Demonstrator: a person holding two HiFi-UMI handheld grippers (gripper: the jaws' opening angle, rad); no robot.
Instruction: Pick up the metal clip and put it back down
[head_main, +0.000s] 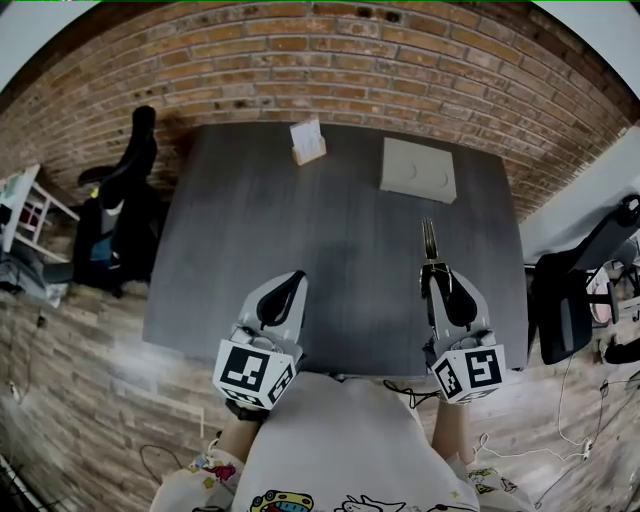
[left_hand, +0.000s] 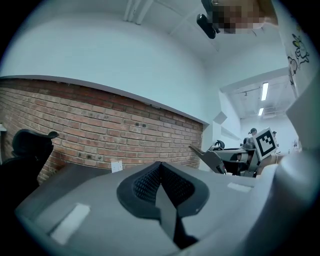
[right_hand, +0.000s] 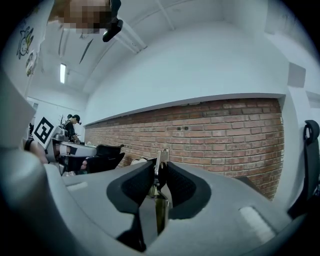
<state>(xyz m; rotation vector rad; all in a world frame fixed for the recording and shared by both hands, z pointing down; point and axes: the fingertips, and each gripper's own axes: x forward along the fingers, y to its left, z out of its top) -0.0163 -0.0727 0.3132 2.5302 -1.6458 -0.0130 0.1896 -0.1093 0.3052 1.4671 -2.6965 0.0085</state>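
Note:
The metal clip (head_main: 429, 240) is a thin, shiny piece that sticks out forward from my right gripper (head_main: 433, 268), above the right side of the dark grey table (head_main: 300, 230). In the right gripper view the clip (right_hand: 161, 159) stands upright between the black pads, and the right gripper (right_hand: 159, 175) is shut on it. My left gripper (head_main: 296, 277) hovers over the table's near edge on the left. In the left gripper view its jaws (left_hand: 160, 167) are pressed together with nothing between them. Both grippers point level towards the brick wall.
A pale square pad (head_main: 418, 170) lies at the table's far right, and a small card holder (head_main: 307, 142) stands at the far middle. A black chair (head_main: 120, 200) is left of the table and another (head_main: 580, 280) is on the right. The brick wall (head_main: 330, 60) runs behind.

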